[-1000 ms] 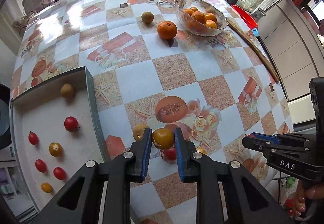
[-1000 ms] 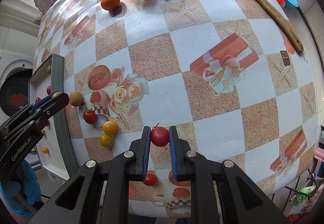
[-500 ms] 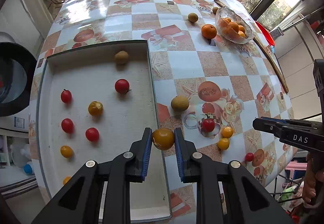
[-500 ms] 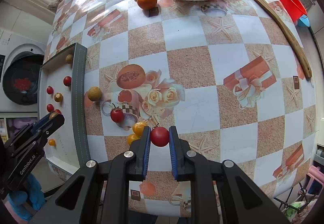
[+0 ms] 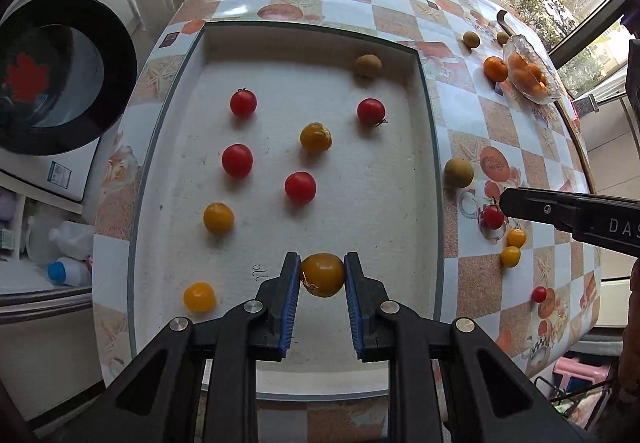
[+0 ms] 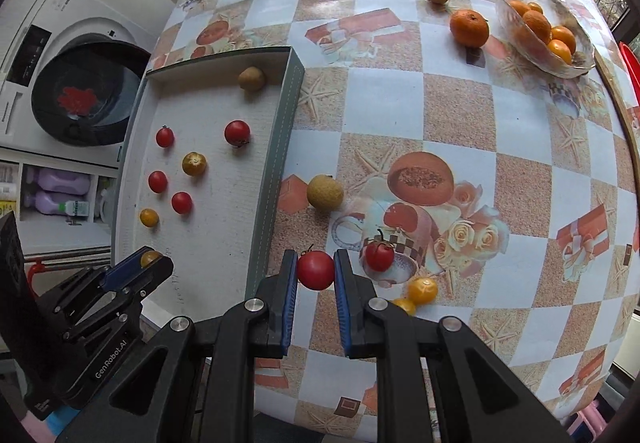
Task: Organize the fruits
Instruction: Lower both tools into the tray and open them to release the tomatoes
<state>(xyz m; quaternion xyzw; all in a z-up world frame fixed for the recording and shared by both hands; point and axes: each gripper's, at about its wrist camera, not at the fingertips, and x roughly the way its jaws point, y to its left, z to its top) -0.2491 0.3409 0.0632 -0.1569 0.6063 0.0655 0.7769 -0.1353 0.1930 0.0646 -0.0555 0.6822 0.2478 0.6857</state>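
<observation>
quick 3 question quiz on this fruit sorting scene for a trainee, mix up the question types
1. True or false: the left gripper is shut on a yellow tomato above the white tray.
2. What does the right gripper hold? A) an orange B) a red tomato C) nothing
3. Fill in: the oranges sit in a glass ____ at the far end of the table.

Key
1. True.
2. B; its pads press on both sides of it, above the table beside the tray's edge.
3. bowl; one more orange lies loose beside it.
</observation>
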